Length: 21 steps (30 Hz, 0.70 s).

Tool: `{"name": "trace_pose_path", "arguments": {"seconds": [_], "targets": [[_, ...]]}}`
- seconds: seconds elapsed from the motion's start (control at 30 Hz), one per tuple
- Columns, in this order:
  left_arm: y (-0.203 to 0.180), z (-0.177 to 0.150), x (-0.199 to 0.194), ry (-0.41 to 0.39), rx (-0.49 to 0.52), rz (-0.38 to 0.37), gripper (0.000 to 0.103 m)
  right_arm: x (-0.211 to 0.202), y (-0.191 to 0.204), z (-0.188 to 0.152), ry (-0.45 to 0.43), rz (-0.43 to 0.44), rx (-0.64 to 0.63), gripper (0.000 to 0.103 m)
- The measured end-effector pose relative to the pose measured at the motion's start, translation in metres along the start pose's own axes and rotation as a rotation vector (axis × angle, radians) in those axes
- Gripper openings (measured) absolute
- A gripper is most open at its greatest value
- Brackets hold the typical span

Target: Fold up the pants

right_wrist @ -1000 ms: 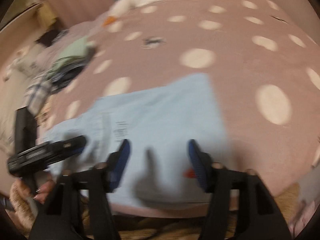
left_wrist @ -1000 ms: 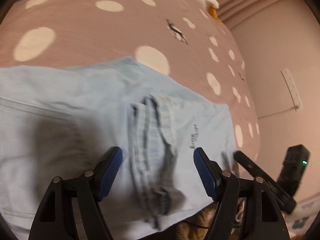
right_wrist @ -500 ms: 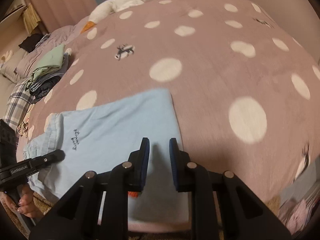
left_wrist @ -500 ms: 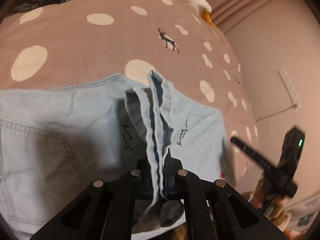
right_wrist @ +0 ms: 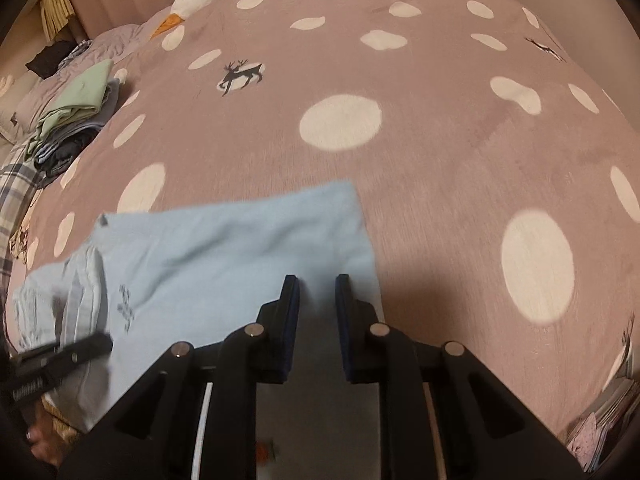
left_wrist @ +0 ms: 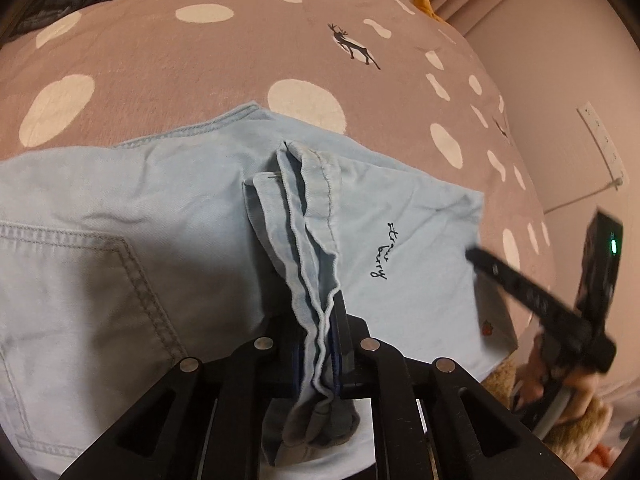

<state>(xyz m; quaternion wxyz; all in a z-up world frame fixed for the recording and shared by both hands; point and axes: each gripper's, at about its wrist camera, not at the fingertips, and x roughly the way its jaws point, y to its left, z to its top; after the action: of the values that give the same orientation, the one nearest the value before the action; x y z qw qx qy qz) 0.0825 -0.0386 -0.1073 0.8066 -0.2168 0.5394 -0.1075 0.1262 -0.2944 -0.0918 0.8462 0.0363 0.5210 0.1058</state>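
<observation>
Two tools are seen over the light blue pants (left_wrist: 140,208), which are spread flat on a bed (right_wrist: 440,128) with a pink spotted cover. The left tool (left_wrist: 320,344) is clamped tight on a bunched hem of the pants, which is lifted up. The right tool (right_wrist: 317,284) is nearly closed above the pants' edge, but whether cloth is pinched cannot be told.
</observation>
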Motion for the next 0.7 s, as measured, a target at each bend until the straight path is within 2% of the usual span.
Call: {"name": "trace_pose_path", "arguments": {"seconds": [0.33, 0.53, 0.7], "targets": [[0.014, -0.007, -0.007, 0.013, -0.07, -0.031, 0.012, -0.028, -0.009, -0.057, 0.006, 0.023, 0.02, 0.02], [0.017, -0.018, -0.015, 0.007, -0.054, -0.02, 0.015, -0.025, -0.01, -0.057, 0.011, 0.042, 0.044, 0.02], [0.023, -0.03, -0.023, -0.039, -0.093, -0.034, 0.016, -0.024, -0.013, -0.059, -0.006, 0.066, 0.052, 0.02]]}}
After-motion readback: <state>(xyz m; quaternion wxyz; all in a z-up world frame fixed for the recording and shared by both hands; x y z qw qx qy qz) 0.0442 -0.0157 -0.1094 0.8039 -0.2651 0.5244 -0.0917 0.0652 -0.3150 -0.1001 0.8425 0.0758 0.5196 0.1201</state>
